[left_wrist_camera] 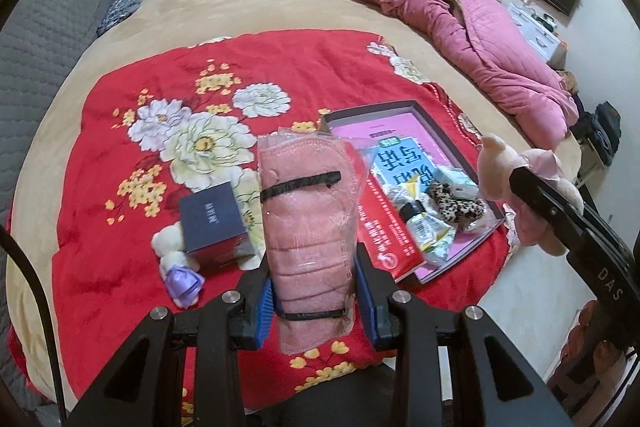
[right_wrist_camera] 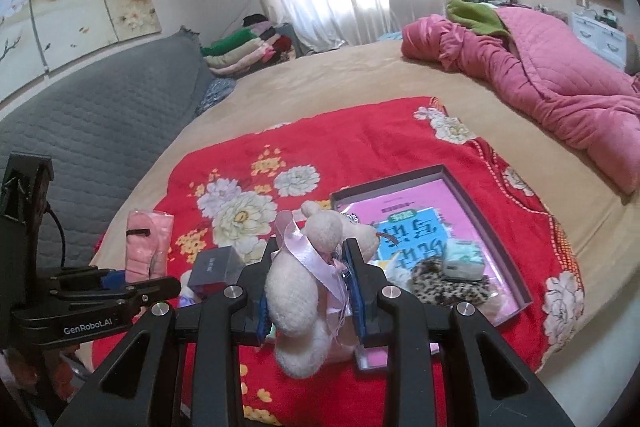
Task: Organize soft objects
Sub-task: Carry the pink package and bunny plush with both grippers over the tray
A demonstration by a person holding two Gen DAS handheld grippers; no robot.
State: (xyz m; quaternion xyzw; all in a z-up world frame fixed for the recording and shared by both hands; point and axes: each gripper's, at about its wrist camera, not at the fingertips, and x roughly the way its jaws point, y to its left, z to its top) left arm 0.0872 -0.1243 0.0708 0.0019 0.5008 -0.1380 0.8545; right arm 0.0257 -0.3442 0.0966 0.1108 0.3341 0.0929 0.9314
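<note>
Over the red floral blanket (left_wrist_camera: 120, 227) on the bed, a person is holding both tools aloft, each one carrying something. The left gripper (left_wrist_camera: 316, 291) is pinching a pink pack of face masks (left_wrist_camera: 308, 211) in clear wrap, its blue pads pressed against the pack's sides. The right gripper (right_wrist_camera: 308, 291) is squeezing a cream plush toy (right_wrist_camera: 300, 307) with a pink ribbon, just in front of the shallow box (right_wrist_camera: 496, 227).

The slick wrap is looking like the weak spot: clamped only near one end, the pack could be sliding out if the hand tilts further. The plush is compressing under the pads and could be wriggling loose, or its ribbon catching on the box rim.

Counting: one pack of masks, one plush in hand, one second small plush (left_wrist_camera: 172, 247) lying on the blanket, one dark cube box (left_wrist_camera: 212, 223), one shallow box holding a book (left_wrist_camera: 404, 167), one leopard scrunchie (left_wrist_camera: 452, 205) and a few small packets.
</note>
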